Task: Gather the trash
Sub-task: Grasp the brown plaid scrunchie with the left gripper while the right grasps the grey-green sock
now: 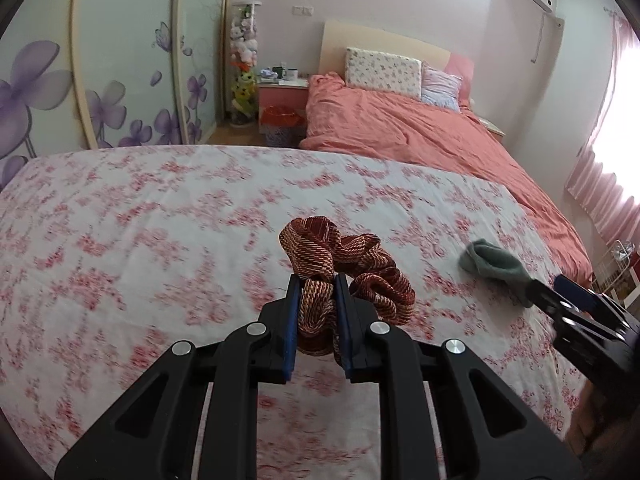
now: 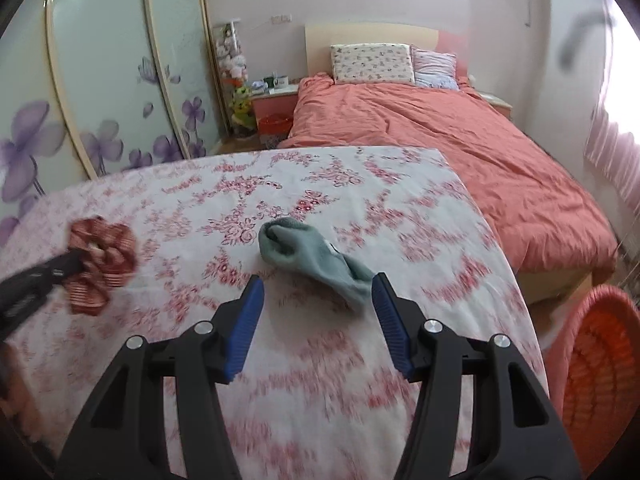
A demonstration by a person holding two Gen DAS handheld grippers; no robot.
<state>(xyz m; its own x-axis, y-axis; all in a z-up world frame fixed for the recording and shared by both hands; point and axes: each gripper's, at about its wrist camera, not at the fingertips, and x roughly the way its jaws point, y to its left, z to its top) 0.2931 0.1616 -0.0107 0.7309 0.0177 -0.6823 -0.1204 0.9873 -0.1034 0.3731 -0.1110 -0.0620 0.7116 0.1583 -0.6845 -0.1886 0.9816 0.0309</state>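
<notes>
Left gripper point(image 1: 316, 300) clamped on red-and-cream woven fabric scrunchie point(image 1: 348, 276), just above floral sheet point(image 1: 160, 220) | right gripper point(image 2: 318, 312) apart over grey-green sock point(image 2: 312, 256), lying diagonally, cuff far-left | bedroom, orange basket point(image 2: 596, 372) right.

I look out over a surface spread with a white cloth printed in pink flowers point(image 1: 160, 208). Beyond it stands a bed point(image 1: 420, 136) under a salmon duvet, two pillows against a pale headboard point(image 1: 384, 40). On my left I see sliding wardrobe doors point(image 1: 120, 60) painted with purple blossoms, and a pink nightstand point(image 1: 282, 98) beside the bed. Daylight glows through pink curtains point(image 1: 612, 168) on the right.
</notes>
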